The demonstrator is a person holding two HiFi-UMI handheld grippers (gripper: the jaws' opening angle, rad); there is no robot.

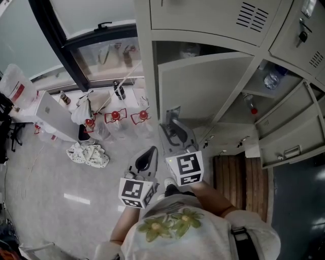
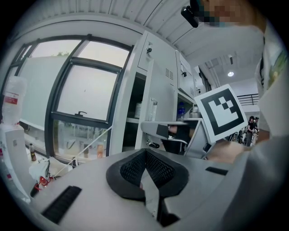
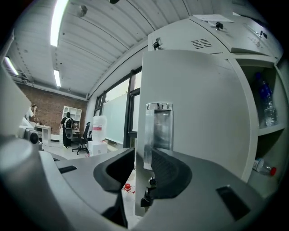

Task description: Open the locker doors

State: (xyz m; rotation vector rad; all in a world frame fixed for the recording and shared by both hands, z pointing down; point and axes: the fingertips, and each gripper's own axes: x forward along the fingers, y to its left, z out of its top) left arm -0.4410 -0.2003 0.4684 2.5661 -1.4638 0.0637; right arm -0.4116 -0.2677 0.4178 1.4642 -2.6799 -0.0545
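Observation:
A beige locker door (image 1: 203, 86) stands partly swung out from the bank of lockers (image 1: 213, 15). My right gripper (image 1: 171, 122) reaches its free edge at the metal handle plate (image 1: 173, 112). In the right gripper view the door's edge (image 3: 140, 135) runs between the pads, the handle plate (image 3: 158, 131) lies against the right pad, and my right gripper (image 3: 142, 158) is shut on it. A key (image 3: 146, 198) hangs just below. My left gripper (image 1: 151, 151) floats free to the left, holding nothing; its pads meet in the left gripper view (image 2: 145, 155).
Further right, another locker door (image 1: 284, 144) hangs open, with a water bottle (image 1: 271, 78) and a red-capped bottle (image 1: 251, 106) on shelves. On the floor at left are a white box (image 1: 53, 117), a crumpled cloth (image 1: 89, 155) and red-topped items (image 1: 116, 116) below a window (image 1: 101, 51).

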